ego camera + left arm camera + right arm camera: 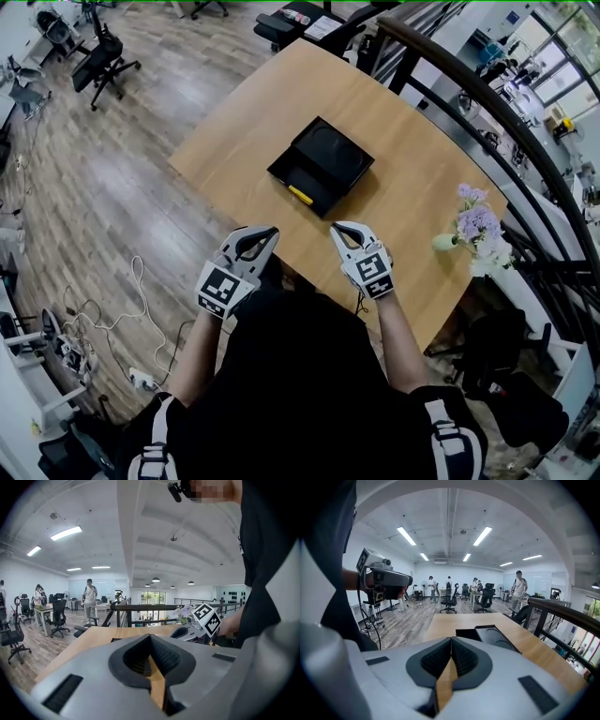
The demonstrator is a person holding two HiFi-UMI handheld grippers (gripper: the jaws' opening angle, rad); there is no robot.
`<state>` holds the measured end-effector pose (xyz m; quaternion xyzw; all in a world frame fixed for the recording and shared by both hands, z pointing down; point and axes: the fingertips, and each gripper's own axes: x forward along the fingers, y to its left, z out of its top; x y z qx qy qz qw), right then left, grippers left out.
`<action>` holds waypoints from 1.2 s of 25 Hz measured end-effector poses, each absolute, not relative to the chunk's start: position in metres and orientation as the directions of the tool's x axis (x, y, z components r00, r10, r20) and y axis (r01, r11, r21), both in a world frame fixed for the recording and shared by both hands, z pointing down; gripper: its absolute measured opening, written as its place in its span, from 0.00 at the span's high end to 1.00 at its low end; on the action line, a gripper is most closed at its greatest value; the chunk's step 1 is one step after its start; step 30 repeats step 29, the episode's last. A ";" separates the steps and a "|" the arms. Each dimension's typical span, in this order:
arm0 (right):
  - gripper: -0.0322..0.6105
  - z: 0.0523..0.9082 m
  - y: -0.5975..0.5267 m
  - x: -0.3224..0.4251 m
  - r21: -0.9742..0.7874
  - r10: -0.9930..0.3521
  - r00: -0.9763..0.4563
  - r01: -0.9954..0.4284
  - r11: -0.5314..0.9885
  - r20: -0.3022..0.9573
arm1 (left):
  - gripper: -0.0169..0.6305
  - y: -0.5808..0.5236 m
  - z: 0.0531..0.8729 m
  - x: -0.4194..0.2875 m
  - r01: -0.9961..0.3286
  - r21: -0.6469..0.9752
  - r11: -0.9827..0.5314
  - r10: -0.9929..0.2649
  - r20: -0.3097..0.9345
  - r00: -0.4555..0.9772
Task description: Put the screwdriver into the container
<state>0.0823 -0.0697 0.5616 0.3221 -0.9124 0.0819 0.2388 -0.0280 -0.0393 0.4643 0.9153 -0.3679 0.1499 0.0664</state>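
Observation:
A black container (322,164) lies on the wooden table (412,187), and a yellow screwdriver (300,194) lies inside its near compartment. My left gripper (266,232) hovers over the table's near edge, shut and empty. My right gripper (338,227) hovers beside it, also shut and empty. In the right gripper view the black container (490,637) shows beyond the right gripper's (451,640) closed tips. The left gripper view shows the left gripper (150,637) with tips together and the other gripper's marker cube (206,618) to the right.
A vase of purple and white flowers (476,230) stands near the table's right edge. A dark railing (497,112) runs behind the table. Office chairs (101,58) stand on the wood floor at the far left, and cables (122,314) lie on the floor near my left side.

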 end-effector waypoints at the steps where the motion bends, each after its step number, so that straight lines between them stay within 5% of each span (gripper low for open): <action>1: 0.91 0.561 -0.069 0.083 0.009 -0.549 -0.679 -0.625 0.781 0.487 | 0.94 -0.038 0.464 -0.028 -0.695 0.009 -0.719 -0.656 0.322 0.682; 30: 0.91 0.550 -0.077 0.077 0.026 -0.546 -0.708 -0.600 0.800 0.448 | 0.94 -0.033 0.471 -0.033 -0.745 0.018 -0.667 -0.700 0.327 0.635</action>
